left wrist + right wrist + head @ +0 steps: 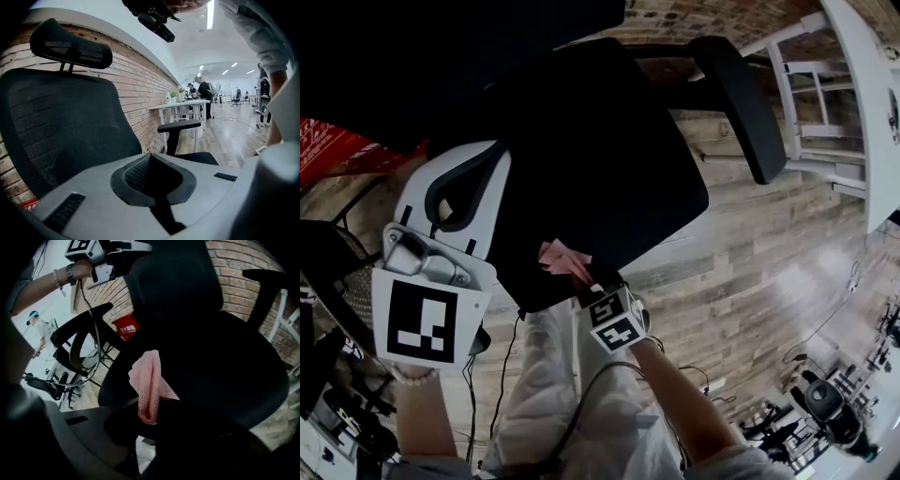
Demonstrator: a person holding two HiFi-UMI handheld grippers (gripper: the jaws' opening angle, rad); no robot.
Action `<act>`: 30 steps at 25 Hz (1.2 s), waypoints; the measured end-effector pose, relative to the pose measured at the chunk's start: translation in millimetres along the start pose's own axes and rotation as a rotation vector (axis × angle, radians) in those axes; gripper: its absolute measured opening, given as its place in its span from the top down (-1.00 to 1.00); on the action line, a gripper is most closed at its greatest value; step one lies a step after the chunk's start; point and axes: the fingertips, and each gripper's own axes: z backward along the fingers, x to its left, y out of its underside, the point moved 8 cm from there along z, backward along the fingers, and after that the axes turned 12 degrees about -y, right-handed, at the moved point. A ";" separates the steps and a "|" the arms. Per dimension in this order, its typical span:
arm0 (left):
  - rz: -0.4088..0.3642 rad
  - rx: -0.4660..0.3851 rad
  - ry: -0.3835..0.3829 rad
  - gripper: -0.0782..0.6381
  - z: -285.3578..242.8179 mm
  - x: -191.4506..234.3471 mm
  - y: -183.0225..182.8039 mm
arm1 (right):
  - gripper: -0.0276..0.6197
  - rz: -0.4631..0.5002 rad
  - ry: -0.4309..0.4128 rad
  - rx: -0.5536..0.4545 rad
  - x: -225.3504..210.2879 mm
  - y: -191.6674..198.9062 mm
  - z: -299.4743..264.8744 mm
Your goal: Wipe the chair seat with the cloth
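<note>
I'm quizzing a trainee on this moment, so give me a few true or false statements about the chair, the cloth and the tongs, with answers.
1. The right tongs hold a pink cloth. True.
2. The left tongs grip the armrest. False: they are shut on nothing, held up apart from the chair.
3. The chair seat is black. True.
4. The cloth lies spread flat mid-seat. False: it is bunched in the right tongs by the seat's front edge.
</note>
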 end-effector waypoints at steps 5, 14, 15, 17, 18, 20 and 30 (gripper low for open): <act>-0.005 0.002 0.015 0.73 -5.4 -11.1 -5.0 | 0.75 -0.052 0.134 -0.025 -46.1 7.6 32.1; -0.038 -0.011 0.058 0.73 -19.6 -33.4 -20.1 | 0.75 -0.117 0.359 -0.064 -134.4 15.2 101.1; -0.040 -0.013 0.062 0.73 -21.6 -34.8 -22.0 | 0.75 -0.116 0.378 -0.062 -142.0 14.6 108.0; -0.043 -0.017 0.069 0.73 -24.7 -37.3 -25.1 | 0.75 -0.112 0.413 -0.057 -155.0 14.0 121.2; -0.046 -0.019 0.073 0.73 -25.8 -39.2 -26.2 | 0.75 -0.112 0.431 -0.057 -160.9 14.8 127.7; -0.050 -0.021 0.077 0.73 -27.9 -44.0 -28.1 | 0.75 -0.116 0.465 -0.060 -172.8 18.5 140.9; -0.048 -0.022 0.086 0.73 -35.7 -51.7 -34.4 | 0.75 -0.175 0.543 -0.067 -202.8 32.6 175.2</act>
